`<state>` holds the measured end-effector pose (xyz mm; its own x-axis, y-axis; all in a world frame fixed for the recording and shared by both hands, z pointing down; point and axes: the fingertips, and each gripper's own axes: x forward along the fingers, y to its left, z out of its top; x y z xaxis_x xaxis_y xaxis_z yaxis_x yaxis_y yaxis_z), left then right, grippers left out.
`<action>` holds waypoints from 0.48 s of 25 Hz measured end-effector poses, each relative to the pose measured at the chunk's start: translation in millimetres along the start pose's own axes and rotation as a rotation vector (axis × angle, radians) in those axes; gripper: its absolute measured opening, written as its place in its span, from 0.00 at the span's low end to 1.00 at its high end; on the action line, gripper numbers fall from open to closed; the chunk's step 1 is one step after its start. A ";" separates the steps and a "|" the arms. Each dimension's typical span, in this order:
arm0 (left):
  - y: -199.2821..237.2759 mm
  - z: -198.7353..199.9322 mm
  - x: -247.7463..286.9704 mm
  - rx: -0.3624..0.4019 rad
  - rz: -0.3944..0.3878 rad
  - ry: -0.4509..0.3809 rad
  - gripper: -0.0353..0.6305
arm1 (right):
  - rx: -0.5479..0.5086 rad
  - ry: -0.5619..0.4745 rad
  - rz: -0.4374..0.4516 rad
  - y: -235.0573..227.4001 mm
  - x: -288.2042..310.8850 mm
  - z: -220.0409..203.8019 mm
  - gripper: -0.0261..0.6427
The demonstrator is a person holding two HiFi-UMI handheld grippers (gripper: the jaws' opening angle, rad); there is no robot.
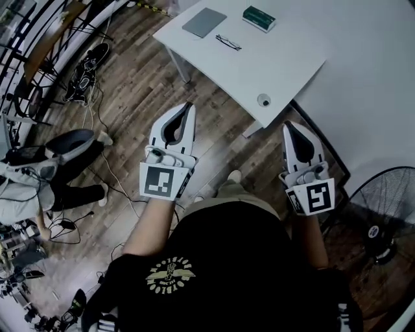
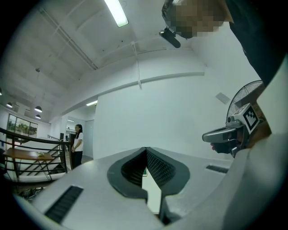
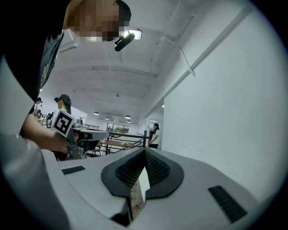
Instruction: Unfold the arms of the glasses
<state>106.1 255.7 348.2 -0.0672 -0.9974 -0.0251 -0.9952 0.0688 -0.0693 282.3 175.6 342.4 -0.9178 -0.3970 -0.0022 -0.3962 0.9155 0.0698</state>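
The glasses lie folded, dark-framed, on the white table at the far side of the head view. Both grippers hang over the wooden floor in front of my body, well short of the table. My left gripper is shut and holds nothing; in its own view the jaws meet at the tip. My right gripper is also shut and empty, jaws together. Each gripper view points up at walls and ceiling, so the glasses do not show there. The right gripper shows in the left gripper view, and the left gripper in the right gripper view.
On the table lie a grey flat pad, a green case and a small round object near its front corner. A fan stands at the right. Shoes, cables and gear litter the floor at left. A person stands far off.
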 end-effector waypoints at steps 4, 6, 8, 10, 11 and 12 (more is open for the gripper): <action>-8.1 7.8 29.3 -0.007 -0.006 0.004 0.06 | -0.017 -0.021 0.008 -30.9 8.1 3.9 0.04; -11.5 6.2 35.7 -0.007 0.004 0.017 0.06 | -0.020 -0.034 0.013 -44.0 8.9 3.1 0.04; -15.0 3.4 39.5 -0.013 0.007 0.032 0.06 | -0.018 -0.044 0.020 -54.0 9.4 1.1 0.04; -15.5 1.4 44.6 -0.019 0.013 0.042 0.06 | -0.009 -0.047 0.032 -61.6 14.0 -2.9 0.04; -14.0 -0.3 46.0 -0.021 0.022 0.049 0.06 | -0.004 -0.044 0.040 -63.5 16.9 -5.8 0.04; -11.3 -2.9 46.3 -0.023 0.035 0.060 0.06 | 0.001 -0.040 0.049 -64.1 20.0 -8.7 0.04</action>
<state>114.0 208.7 350.7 -0.1054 -0.9939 0.0330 -0.9935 0.1038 -0.0469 289.5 108.4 346.5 -0.9364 -0.3489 -0.0388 -0.3508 0.9339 0.0696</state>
